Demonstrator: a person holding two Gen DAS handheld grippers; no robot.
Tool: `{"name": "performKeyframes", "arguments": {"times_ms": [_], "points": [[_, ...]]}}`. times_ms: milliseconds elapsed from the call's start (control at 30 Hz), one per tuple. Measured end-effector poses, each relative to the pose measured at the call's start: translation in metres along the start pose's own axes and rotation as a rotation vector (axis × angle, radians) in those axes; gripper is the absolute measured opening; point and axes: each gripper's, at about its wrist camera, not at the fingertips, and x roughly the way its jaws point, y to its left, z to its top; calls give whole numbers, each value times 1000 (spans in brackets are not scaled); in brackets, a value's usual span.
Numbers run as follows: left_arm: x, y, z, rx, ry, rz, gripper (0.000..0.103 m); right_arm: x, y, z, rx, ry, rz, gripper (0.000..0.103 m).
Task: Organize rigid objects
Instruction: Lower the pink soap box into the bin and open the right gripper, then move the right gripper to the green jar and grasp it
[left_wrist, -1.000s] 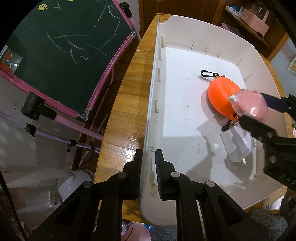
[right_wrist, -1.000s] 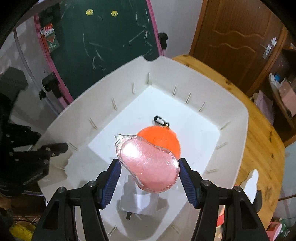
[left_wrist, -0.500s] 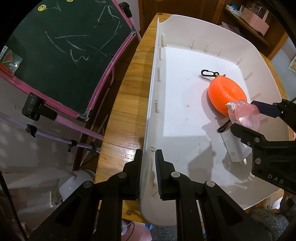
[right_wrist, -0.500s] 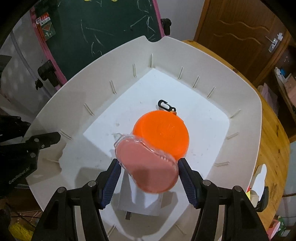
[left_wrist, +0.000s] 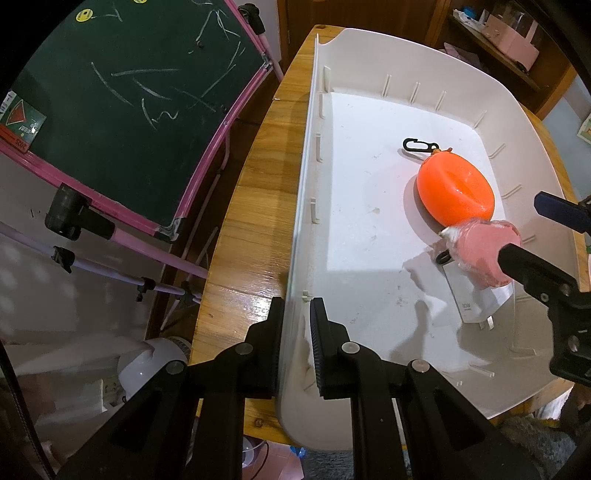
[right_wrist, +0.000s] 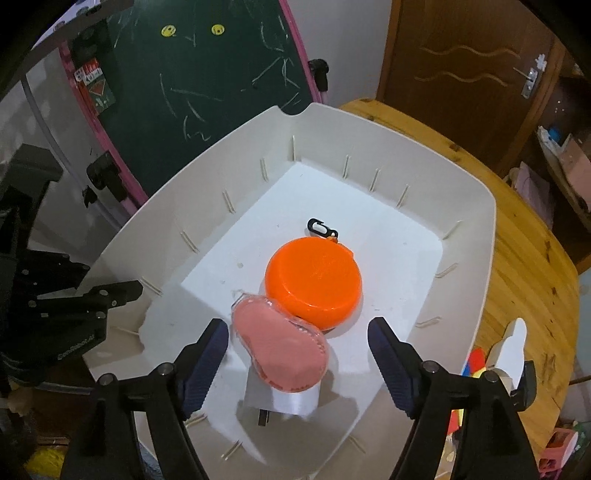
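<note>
1. The left gripper (left_wrist: 297, 332) is clamping the near-left wall of the white bin (left_wrist: 369, 55).
2. The right gripper (right_wrist: 297, 354) is opening its jaws; the pink case (right_wrist: 282, 350) is lying between them, apparently untouched, atop the white charger (right_wrist: 291, 400), against the orange round case (right_wrist: 314, 282).

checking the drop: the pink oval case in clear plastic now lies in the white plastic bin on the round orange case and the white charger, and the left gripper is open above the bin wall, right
Not quite: the left gripper is shut on the white plastic bin's wall, as the left wrist view shows. The rest holds: the pink oval case lies on the round orange case and the white charger.
</note>
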Motion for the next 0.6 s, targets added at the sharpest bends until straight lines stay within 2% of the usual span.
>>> {"name": "performKeyframes", "arguments": {"times_ms": [267,600], "points": [[0,0,0,3,-4,0,15,-15,-2,-8,18,-26,7,79],[0,-2,0,5,-5,3,15,-50,-19,-27,66,-85,-37,79]]}}
